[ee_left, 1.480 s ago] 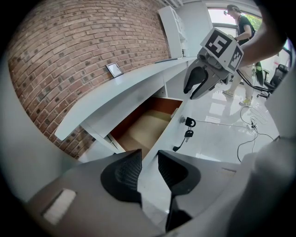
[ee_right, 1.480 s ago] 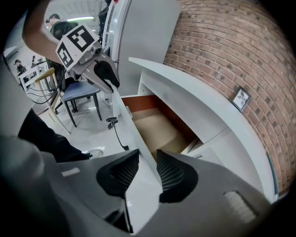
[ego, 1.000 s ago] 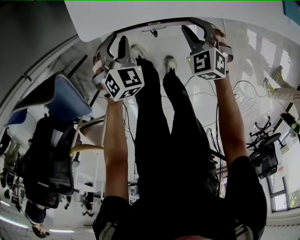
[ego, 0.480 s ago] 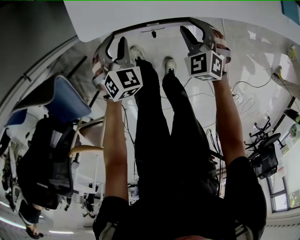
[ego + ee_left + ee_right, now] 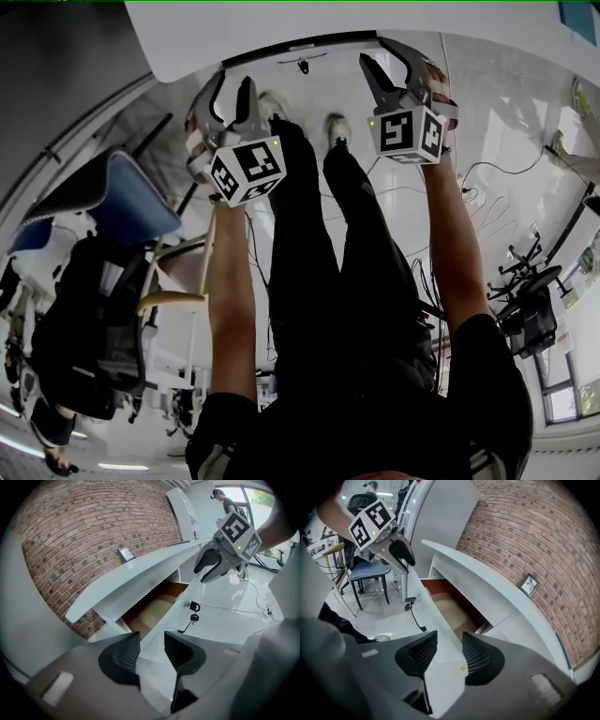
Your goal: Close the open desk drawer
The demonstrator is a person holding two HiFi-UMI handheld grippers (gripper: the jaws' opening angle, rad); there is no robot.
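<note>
**While the Drawer Stands Open, Both Hand-Held Grippers Straddle Its Front**

Where the person's bare forearms end, above black trousers point(image 5: 328, 244), each hand carries a marker cube and two dark jaws. On the left hand-held gripper point(image 5: 151, 641) the jaws stand apart by a narrow gap. The white front panel of the drawer point(image 5: 169, 620) runs through that gap; whether the pads press on it cannot be told. The right hand-held gripper point(image 5: 449, 641) sits the same way farther along the same panel, jaws narrowly apart with the panel's top edge between them.

Between the two grippers, on the panel's outer face, a key point(image 5: 192, 606) sits in the lock with a dark cord hanging below it. Past the panel, the drawer is pulled out from under the desk, showing a tan floor and a reddish-brown inner wall. The white, curved surface point(image 5: 140, 576) overhangs it. A small framed picture point(image 5: 125, 553) stands on that surface, close to the brick wall point(image 5: 84, 531) behind. Off to the person's left, a blue-seated chair point(image 5: 131, 197) stands on the glossy white floor.
</note>
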